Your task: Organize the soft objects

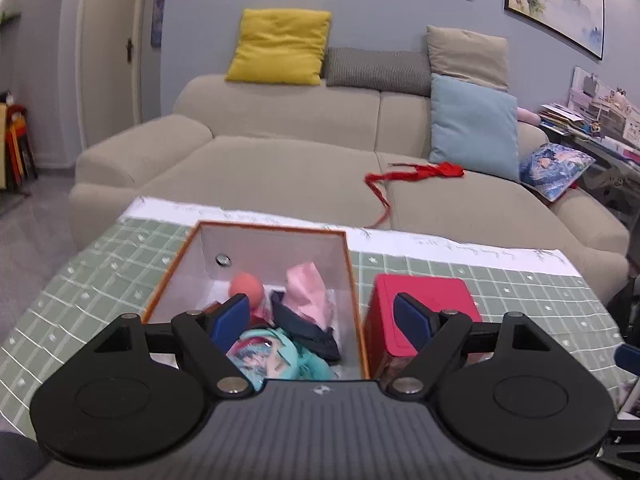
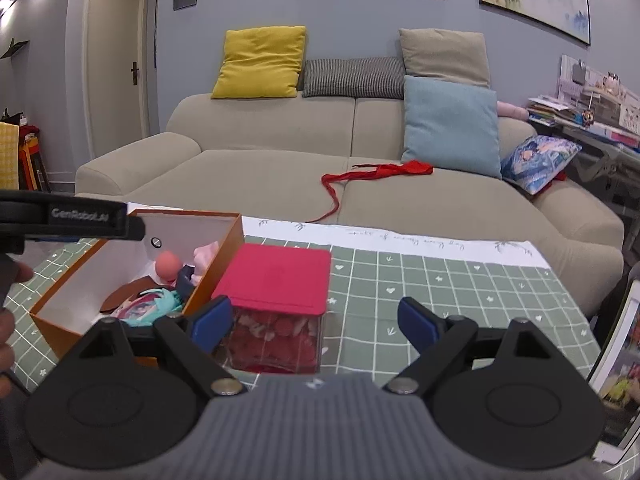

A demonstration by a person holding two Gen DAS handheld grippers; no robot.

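The left gripper [image 1: 324, 318] stands wide open with nothing between its blue fingers [image 1: 230, 318]; it sits low in the frame over the orange box [image 1: 170, 272]. Inside the box lie a pink cloth [image 1: 306, 292], a peach ball [image 1: 246, 286] and a teal doll [image 1: 276, 354]. The right gripper [image 2: 314, 322] is also spread wide and empty, above the green checked surface [image 2: 460, 280] beside the red-lidded container [image 2: 280, 280]. A red ribbon [image 2: 376, 172] lies on the sofa [image 2: 260, 176], centre frame.

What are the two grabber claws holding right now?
Nothing. The left gripper is open over the orange box of soft things, gripping none. The right gripper is open too, with only the red-lidded container ahead of it.
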